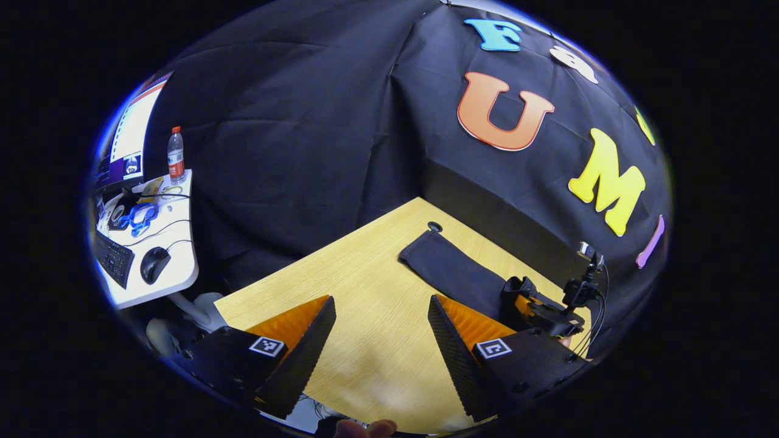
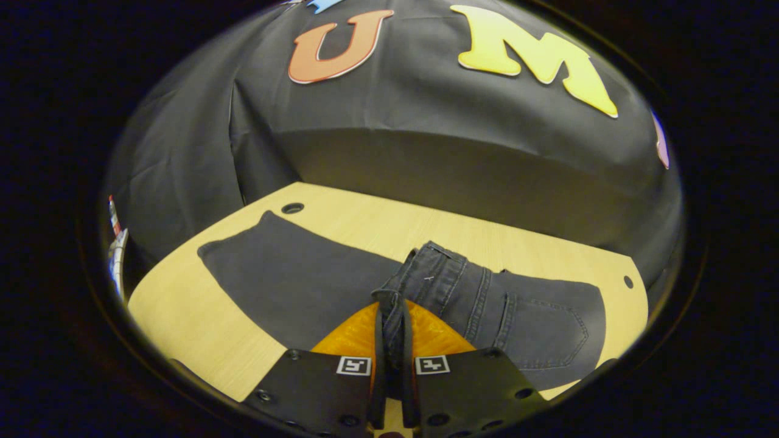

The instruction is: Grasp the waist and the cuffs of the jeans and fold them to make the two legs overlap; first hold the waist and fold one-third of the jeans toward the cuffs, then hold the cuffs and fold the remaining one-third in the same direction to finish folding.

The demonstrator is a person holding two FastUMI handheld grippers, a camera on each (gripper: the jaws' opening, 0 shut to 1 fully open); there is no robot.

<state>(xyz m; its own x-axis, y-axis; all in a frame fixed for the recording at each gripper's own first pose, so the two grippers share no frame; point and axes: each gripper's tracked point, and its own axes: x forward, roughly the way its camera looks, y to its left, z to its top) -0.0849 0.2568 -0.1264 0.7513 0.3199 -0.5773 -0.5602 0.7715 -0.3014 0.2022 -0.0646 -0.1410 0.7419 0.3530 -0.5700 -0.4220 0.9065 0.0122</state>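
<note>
Two grippers, different states. Right gripper [image 2: 390, 316]: jaws closed tight on a bunched fold of the jeans [image 2: 341, 286] at the waistband end; the denim is pinched between both fingers and lifted off the bench [image 2: 182, 328] at that spot. Left gripper [image 1: 380, 331]: jaws spread wide, nothing between them, bare bench [image 1: 365, 286] beneath.

Jeans are dark denim, lying lengthwise on the light wood bench. In the right gripper view the leg section runs flat to the left toward a grommet hole [image 2: 293, 208] near the bench's far edge; the seat with a back pocket [image 2: 551, 331] lies to the right, and the waistband is rucked up in the middle where the right gripper has it. Second hole [image 2: 627, 281] sits near the bench's right corner.

In the left gripper view the leg end of the jeans [image 1: 450, 267] lies flat, its cuff just beside a grommet hole [image 1: 434, 227]. The right gripper [image 1: 535, 307] shows farther off at the jeans' other end, cables trailing from it.

Off to the left in that view: a white side desk [image 1: 176, 277] with a keyboard [image 1: 112, 258], mouse [image 1: 153, 264] and water bottle [image 1: 176, 155].
</note>
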